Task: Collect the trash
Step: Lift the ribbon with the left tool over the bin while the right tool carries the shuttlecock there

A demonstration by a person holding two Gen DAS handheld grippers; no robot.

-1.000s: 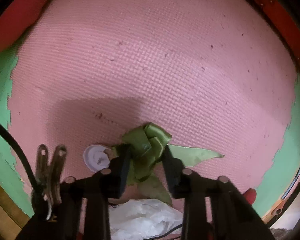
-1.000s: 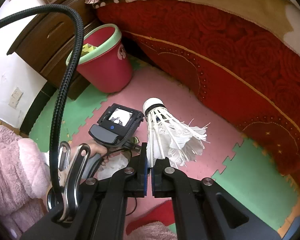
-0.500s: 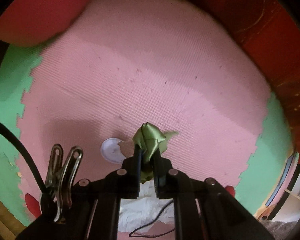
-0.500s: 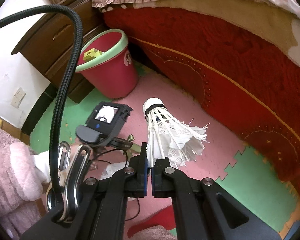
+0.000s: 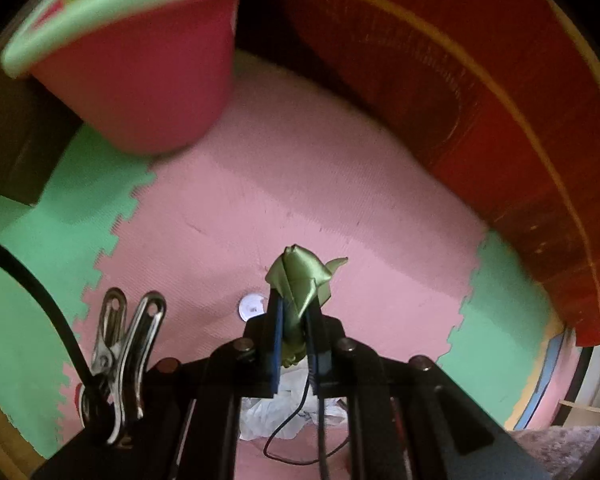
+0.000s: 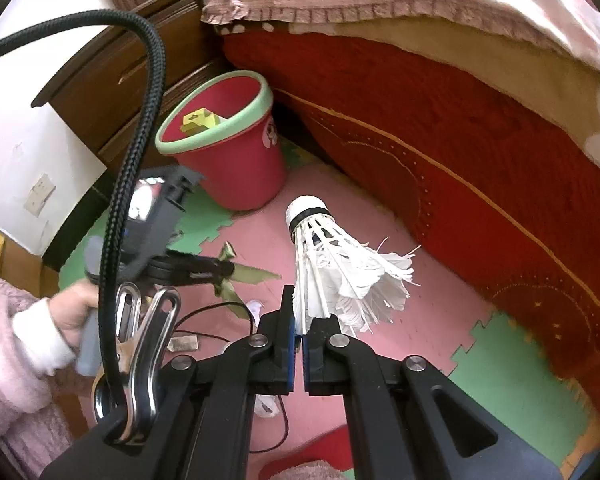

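1. Between the pads of my left claw (image 5: 294, 316) the green ribbon (image 5: 300, 280) looks like glossy satin cloth.
2. Below it the floor mat (image 5: 260, 200) is matt foam with a fine woven texture.
3. In my right claw (image 6: 299, 330) the shuttlecock (image 6: 340, 276) has frayed white feathers.
4. Ahead, the red bin (image 6: 236, 168) is smooth plastic.
5. Beside it the cabinet (image 6: 112, 72) is dark polished wood.

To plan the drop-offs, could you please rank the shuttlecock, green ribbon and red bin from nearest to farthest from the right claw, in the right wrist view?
1. Shuttlecock: pinched in the right claw.
2. Green ribbon: to the left, held by the left claw.
3. Red bin: farther back, upper left, beside the bed.
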